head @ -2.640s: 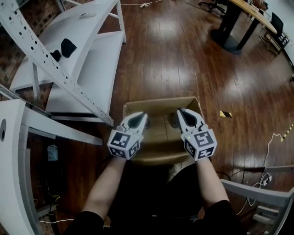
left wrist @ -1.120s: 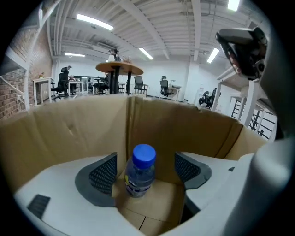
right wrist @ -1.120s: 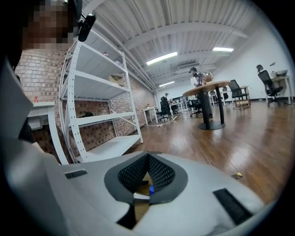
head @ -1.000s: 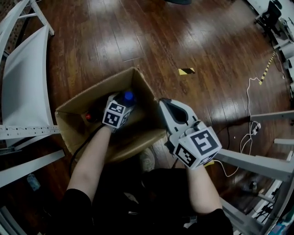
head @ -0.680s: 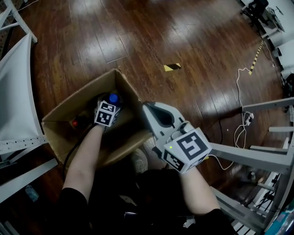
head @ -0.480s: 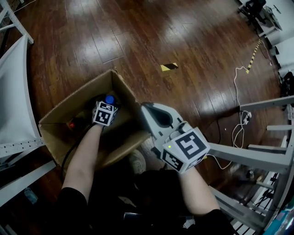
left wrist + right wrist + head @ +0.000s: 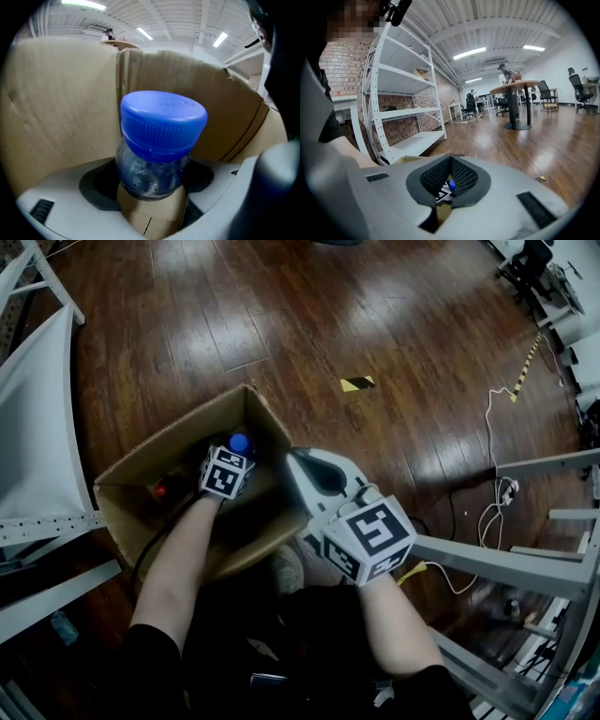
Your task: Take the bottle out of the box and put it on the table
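A clear bottle with a blue cap stands upright in the open cardboard box on the floor. My left gripper reaches down into the box. In the left gripper view the bottle's neck sits between the two jaws of the left gripper, which are closing around it below the cap; I see no firm squeeze. My right gripper hovers over the box's near right corner, shut and empty. In the right gripper view the right gripper shows only a sliver of blue cap between its pads.
A small red thing lies in the box beside the bottle. A white shelf stands at the left, and metal frame legs at the right. Cables and a yellow-black tape strip lie on the wooden floor.
Both grippers first hovered over the box; the left one went down inside to the bottle and has sunk a little lower around its neck. The right gripper has stayed by the box's rim.
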### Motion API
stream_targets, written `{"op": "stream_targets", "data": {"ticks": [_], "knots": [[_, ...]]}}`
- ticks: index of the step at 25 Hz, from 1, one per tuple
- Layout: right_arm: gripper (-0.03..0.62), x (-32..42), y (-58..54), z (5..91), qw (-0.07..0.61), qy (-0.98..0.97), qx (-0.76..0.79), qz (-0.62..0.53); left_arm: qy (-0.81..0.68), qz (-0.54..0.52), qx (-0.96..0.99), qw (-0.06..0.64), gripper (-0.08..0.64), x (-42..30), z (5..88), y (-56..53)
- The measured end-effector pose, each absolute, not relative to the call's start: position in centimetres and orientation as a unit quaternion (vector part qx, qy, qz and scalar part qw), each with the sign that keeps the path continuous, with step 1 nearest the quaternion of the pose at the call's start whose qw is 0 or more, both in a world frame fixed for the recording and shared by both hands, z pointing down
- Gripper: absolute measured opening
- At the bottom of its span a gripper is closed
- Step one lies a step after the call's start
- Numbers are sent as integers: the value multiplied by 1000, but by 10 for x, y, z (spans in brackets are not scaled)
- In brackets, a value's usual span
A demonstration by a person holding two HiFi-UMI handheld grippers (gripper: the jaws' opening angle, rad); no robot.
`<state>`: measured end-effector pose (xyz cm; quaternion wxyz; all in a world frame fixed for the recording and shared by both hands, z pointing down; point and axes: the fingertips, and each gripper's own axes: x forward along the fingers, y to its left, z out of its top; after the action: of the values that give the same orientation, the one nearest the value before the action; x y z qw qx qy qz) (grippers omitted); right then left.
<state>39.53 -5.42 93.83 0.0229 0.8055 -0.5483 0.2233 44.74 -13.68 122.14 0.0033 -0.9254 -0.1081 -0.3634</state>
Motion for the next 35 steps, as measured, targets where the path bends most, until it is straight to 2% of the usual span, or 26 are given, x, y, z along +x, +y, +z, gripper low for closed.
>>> {"op": "stream_targets", "data": {"ticks": [4, 9, 17, 22, 26, 29, 35], "knots": [[3, 379, -59, 953, 48, -529, 811, 245, -133, -359, -923, 33, 367, 438, 1155, -129], [3, 354, -53, 909, 100, -534, 794, 273, -131, -364, -922, -3, 367, 418, 1041, -125], [3, 360, -39, 748, 125, -523, 791, 292, -111, -334, -935, -44, 367, 391, 822, -126], [3, 353, -50, 640, 150, -551, 776, 268, -97, -305, -947, -28, 366, 381, 679, -135], [3, 334, -46, 560, 121, -573, 761, 278, -64, -268, -958, -81, 365, 352, 564, -142], [3, 319, -47, 506, 125, -605, 742, 261, -34, -240, -965, -103, 365, 321, 493, -150], [3, 310, -90, 433, 139, -680, 695, 191, 52, -204, -976, -52, 365, 263, 397, -188]]}}
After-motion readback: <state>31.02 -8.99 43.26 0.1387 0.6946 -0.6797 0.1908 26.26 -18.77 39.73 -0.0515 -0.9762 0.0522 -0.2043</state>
